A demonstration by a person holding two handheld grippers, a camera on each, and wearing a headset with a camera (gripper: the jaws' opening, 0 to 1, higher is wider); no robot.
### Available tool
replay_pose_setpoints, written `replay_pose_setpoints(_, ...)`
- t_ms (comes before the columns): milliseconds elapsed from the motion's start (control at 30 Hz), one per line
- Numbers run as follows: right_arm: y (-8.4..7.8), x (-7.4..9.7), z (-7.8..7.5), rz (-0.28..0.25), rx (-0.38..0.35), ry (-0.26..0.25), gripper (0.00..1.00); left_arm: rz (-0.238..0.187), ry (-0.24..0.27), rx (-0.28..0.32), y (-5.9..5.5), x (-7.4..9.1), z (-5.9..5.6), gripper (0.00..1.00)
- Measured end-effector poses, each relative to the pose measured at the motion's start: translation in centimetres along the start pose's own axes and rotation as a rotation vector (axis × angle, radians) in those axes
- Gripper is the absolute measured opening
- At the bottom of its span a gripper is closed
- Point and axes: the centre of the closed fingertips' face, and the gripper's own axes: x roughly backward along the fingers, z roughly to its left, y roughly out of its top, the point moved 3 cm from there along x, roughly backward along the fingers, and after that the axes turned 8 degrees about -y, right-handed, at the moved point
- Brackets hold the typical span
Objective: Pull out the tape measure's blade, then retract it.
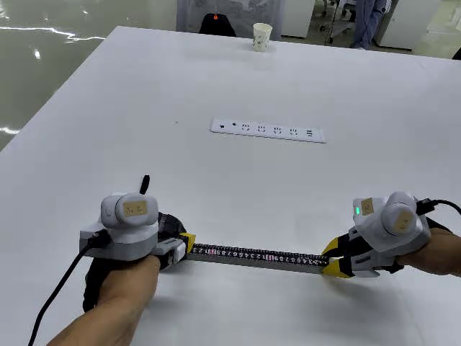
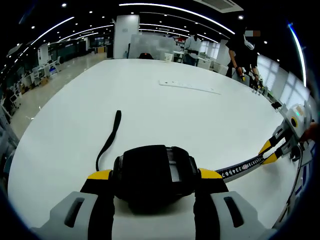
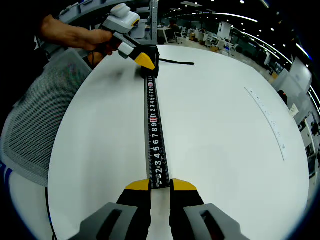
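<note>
your left hand-held gripper [image 1: 181, 245] clamps case [image 2: 152, 172] | right hand-held gripper [image 3: 160, 185] pinches blade [image 3: 154, 125] tip | blade thin, likely springy: hold it at tip

In the head view most of the tape measure case [image 1: 170, 229] sits hidden behind the left gripper [image 1: 184, 246], and the end of the blade [image 1: 256, 254] is covered by the closed jaws of the right gripper [image 1: 333, 257]. The left gripper's cable [image 1: 52, 297] runs off the frame at 7 o'clock; the right hand [image 1: 436, 256] is cut off at 3 o'clock. The paper cup [image 1: 262, 36] at 12 o'clock carries a print too small to make out.
</note>
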Motion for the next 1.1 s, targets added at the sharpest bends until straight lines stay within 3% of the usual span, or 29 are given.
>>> replay_pose_setpoints(833,0.6,-0.3,0.1,-0.002,0.000,0.002,0.09,0.002,-0.017,0.007,-0.2,0.1,0.1,0.59)
replay_pose_setpoints(1100,1.5,-0.6,0.2,-0.017,0.001,0.008,0.09,0.006,-0.022,0.012,-0.1,0.2,0.3,0.59)
